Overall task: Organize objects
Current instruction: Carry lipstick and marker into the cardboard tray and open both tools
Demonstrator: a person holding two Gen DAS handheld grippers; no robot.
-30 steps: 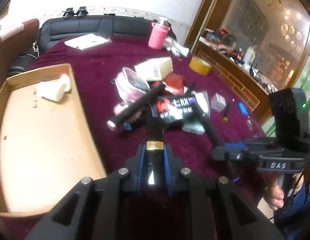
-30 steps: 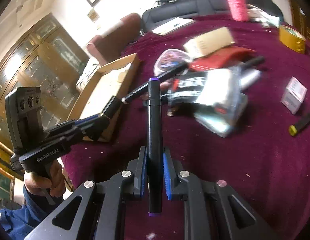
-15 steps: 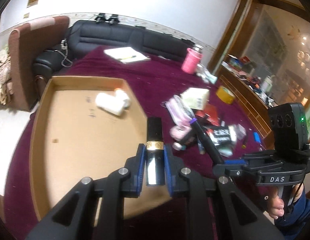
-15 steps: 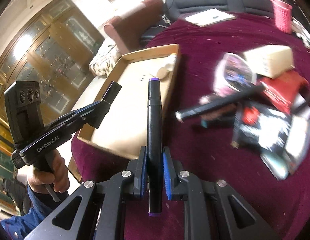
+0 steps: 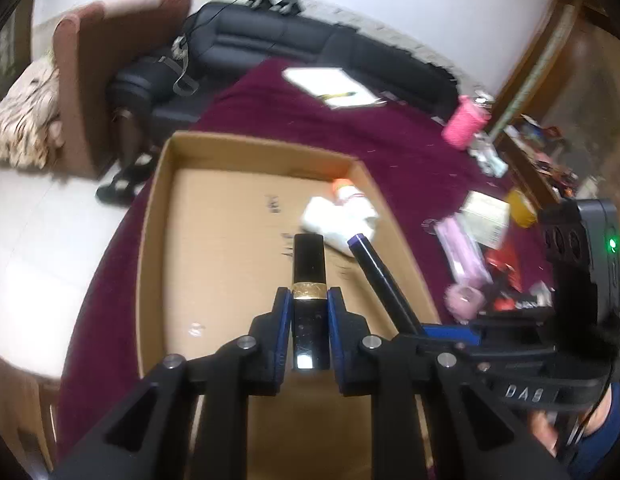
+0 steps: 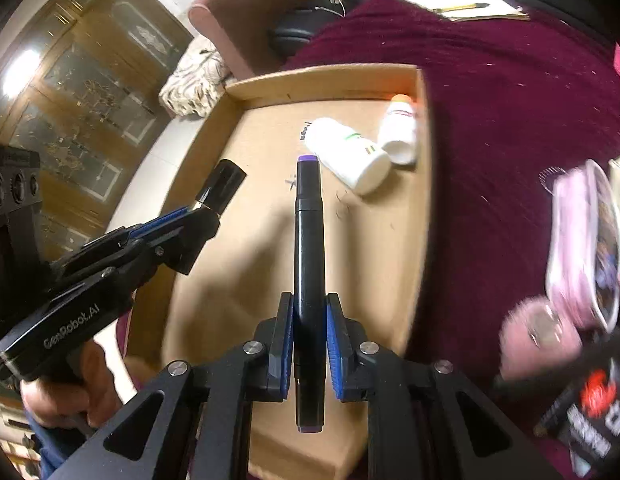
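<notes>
My left gripper [image 5: 308,296] is shut on a black lipstick tube with a gold band [image 5: 308,268] and holds it above the floor of the cardboard box [image 5: 214,248]. My right gripper [image 6: 308,304] is shut on a black marker with a purple cap [image 6: 308,220], also above the box [image 6: 246,200]. Each gripper shows in the other's view: the right one with its marker [image 5: 373,268] to my right, the left one with its lipstick [image 6: 220,188] to my left. Two white bottles [image 6: 349,152] lie in the box's far right corner.
A pile of loose items lies on the maroon cloth right of the box: a pink pouch [image 6: 585,240], a white carton [image 5: 485,218], a yellow tape roll [image 5: 519,206], black packets [image 6: 589,420]. A pink cup [image 5: 463,120], papers [image 5: 329,86] and a black sofa [image 5: 310,48] lie beyond.
Both grippers have swung left from over the pile to over the cardboard box, each still holding its object. The box now fills the middle of both views.
</notes>
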